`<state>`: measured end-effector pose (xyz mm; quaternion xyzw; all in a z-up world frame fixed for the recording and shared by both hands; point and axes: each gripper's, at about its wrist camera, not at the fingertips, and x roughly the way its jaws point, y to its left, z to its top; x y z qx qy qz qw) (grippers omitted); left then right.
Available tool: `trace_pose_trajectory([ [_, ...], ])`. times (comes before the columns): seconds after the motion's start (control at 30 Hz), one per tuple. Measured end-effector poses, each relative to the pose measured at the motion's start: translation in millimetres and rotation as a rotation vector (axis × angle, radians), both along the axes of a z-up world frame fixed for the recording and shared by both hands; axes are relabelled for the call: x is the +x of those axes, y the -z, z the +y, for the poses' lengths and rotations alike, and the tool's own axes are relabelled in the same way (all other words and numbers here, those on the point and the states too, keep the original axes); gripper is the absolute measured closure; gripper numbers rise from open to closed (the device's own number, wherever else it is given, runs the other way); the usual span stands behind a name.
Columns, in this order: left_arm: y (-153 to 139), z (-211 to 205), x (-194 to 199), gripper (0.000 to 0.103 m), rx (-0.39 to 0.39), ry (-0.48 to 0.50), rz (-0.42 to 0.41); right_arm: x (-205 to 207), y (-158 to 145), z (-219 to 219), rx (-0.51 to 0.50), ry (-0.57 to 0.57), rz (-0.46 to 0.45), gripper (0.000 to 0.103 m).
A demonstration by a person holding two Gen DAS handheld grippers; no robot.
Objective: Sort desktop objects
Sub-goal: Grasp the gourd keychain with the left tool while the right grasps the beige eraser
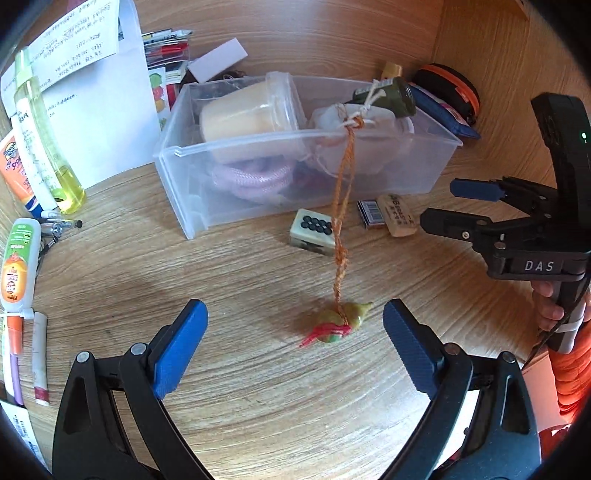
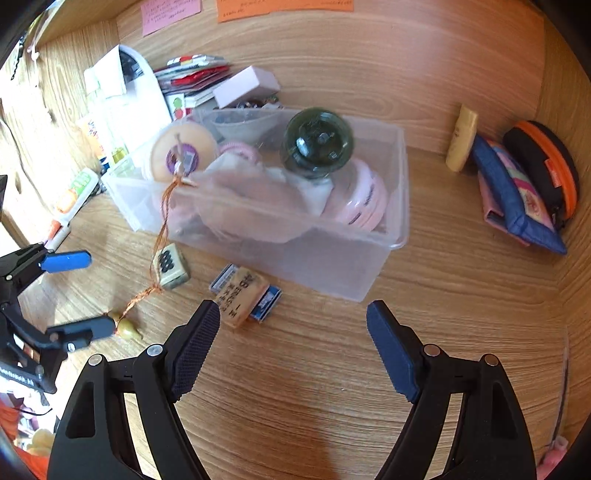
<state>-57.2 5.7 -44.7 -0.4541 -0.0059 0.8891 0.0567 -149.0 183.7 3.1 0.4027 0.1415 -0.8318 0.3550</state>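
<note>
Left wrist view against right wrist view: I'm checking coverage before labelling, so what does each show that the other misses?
Only the left wrist view shows the yellow spray bottle and the tubes lying at the desk's left edge.

Only the right wrist view shows the pink and orange sticky notes on the back wall, and the round top of the dark green jar.

Both show the clear plastic bin, the corded charm, the dotted tile and the eraser. Both tongs stand open.
</note>
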Motion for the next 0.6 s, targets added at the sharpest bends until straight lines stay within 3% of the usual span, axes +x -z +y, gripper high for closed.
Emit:
trace_pose_trajectory([
  [0.17, 6.1, 10.0, 3.8, 0.007, -0.034, 0.006, 0.023, 4.4, 5.1, -8.9, 0.001, -0.029, -0.003, 0.024],
  [0.3, 5.5, 13.9, 5.0, 0.022, -0.071, 0.010, 0.038, 4.6, 7.8, -16.3, -0.002, -0.054, -0.020, 0.025],
  [0.43, 11.3, 12.6, 1.7, 0.033, -0.042, 0.007, 0.004, 5.2, 10.3, -25.0, 0.005, -0.076, -0.029, 0.036],
  [0.6, 12.6, 13.8, 5.2, 0.039, -0.040, -0.011, 0.012, 5.5, 14.4, -35.2, 0.022, -0.093, -0.038, 0.048],
])
